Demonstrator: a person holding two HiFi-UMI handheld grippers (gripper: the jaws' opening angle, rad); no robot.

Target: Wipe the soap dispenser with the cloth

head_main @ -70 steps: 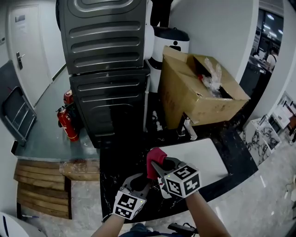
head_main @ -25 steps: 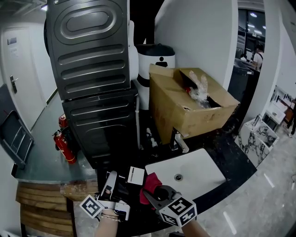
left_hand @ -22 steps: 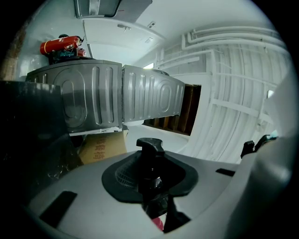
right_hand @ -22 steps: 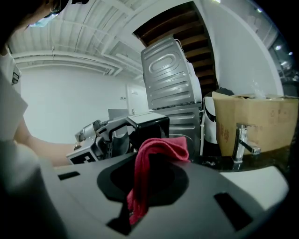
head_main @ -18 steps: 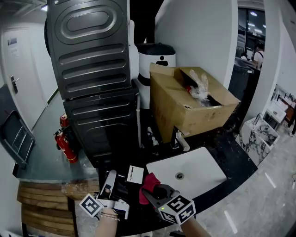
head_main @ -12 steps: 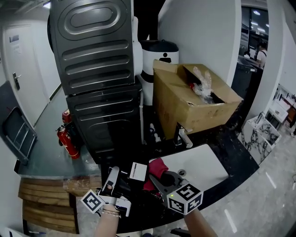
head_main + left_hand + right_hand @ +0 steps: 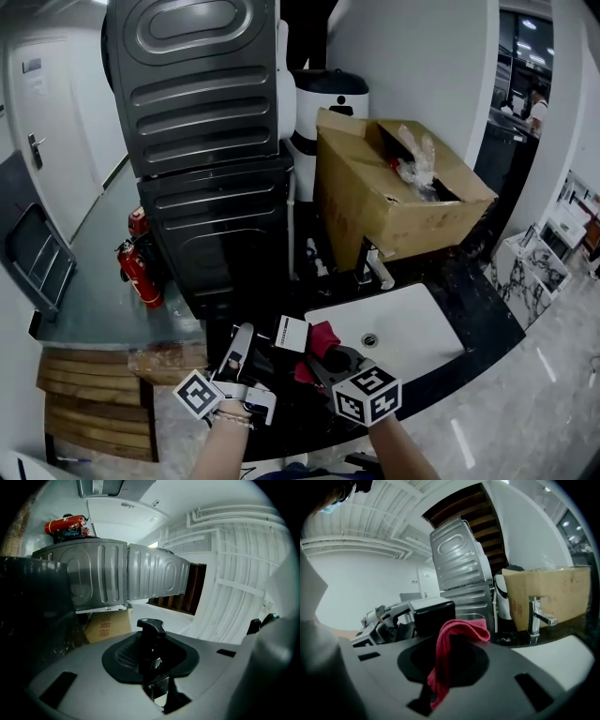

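Head view, looking steeply down on a black tabletop (image 7: pixel 473 302) with a white sink (image 7: pixel 412 328) set into it. Two hand-held tools meet in the lower centre of the frame.

The left claw (image 7: pixel 246 352), lower left of centre, is clenched on the soap dispenser (image 7: pixel 291 334), a dark, boxy bottle with a white label, held up off the tabletop. In the left gripper view its black pump head stands in the middle of the frame, between the jaws.

The right claw (image 7: pixel 319 352), just right of it, is clamped on the cloth (image 7: pixel 324 336), a red rag. A bunched fold sticks out past the jaws and a tail hangs below. The cloth sits right beside the dispenser's label. Whether they touch cannot be told.

Handling, as a judgement: the dispenser looks like rigid, smooth plastic, likely slick. With any liquid inside, most of its weight would lie in the body. The body is the safer place to grip. The pump head may sink or squirt if pressed, and the neck looks like the weakest part. The cloth is soft, light and limp. It is best pinched on a fold, with a wad left free at the front to rub the flat sides and work round the pump.
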